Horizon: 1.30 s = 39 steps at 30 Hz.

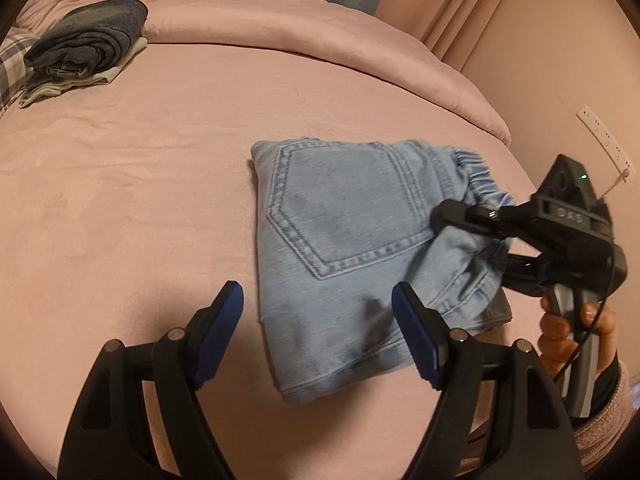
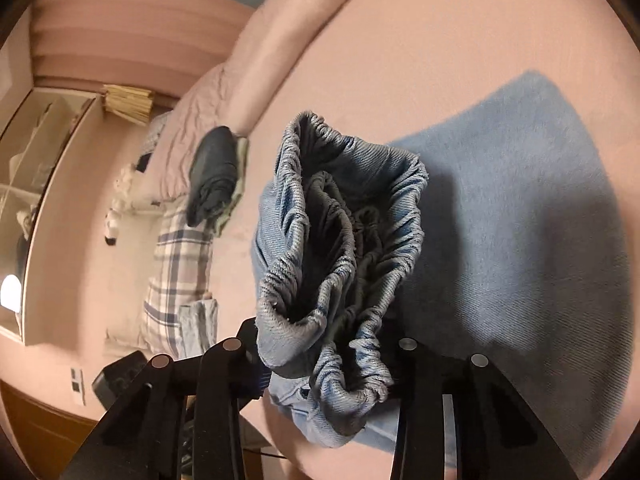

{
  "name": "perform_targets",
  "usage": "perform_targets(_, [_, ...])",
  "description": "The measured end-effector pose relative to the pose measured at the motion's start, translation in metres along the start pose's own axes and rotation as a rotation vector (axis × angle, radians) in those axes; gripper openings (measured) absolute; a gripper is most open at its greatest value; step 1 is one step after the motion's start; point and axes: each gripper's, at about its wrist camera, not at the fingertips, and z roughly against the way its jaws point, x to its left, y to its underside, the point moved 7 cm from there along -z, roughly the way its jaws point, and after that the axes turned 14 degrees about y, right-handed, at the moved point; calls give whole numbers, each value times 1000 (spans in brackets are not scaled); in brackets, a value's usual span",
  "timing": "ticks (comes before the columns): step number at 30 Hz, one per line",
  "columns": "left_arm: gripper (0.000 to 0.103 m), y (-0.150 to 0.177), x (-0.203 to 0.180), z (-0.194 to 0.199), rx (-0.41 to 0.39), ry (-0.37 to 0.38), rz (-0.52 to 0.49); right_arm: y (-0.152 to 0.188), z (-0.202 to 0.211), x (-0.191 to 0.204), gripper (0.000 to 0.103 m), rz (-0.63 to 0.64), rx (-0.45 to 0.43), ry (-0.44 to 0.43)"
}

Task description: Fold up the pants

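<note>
From my left wrist view the light-blue pants [image 1: 352, 248] lie folded into a compact bundle on the pink bed [image 1: 120, 184], just right of the middle, back pocket facing up. The bundle's long axis runs from the near edge by my left claw away toward the far right, with the elastic waistband end pointing right toward the wall and the folded edge facing left. My left claw [image 1: 318, 332] hovers over the near edge of the bundle with its blue pads spread wide apart, one pad above bare bedding and the other above the denim, gripping nothing. My right claw [image 1: 480, 236] is clamped on the gathered waistband corner, lifting that end off the bed; the cloth bunches between the fingers there, and the lower finger is partly buried in fabric. In the right wrist view the waistband [image 2: 340, 248] fills the middle of the frame, ruffled and open toward the lens, hiding the fingertips entirely, so I see only the black arms either side. The rest of the pants behind is motion-blurred. A stack of dark folded clothes [image 1: 88, 48] sits well apart at the far left by a plaid pillow [image 1: 12, 68], cut off by the frame edge.
</note>
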Motion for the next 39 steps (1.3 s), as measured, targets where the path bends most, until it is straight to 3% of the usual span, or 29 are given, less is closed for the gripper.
perform_targets(6, [79, -4, 2, -1, 0, 4, -1, -8, 29, 3, 37, 19, -78, -34])
perform_targets(13, [79, -6, -2, -6, 7, 13, -6, -16, 56, -17, 37, -13, -144, -12])
perform_targets(21, [79, -7, -6, -17, 32, 12, -7, -9, 47, -42, 37, -86, -113, 28])
perform_targets(27, [79, -7, -7, -23, 50, 7, -18, -7, 31, -58, 37, -103, -72, 114])
perform_targets(39, [79, -23, -30, -35, 55, 35, -65, -7, 30, -62, 37, -69, -70, 139])
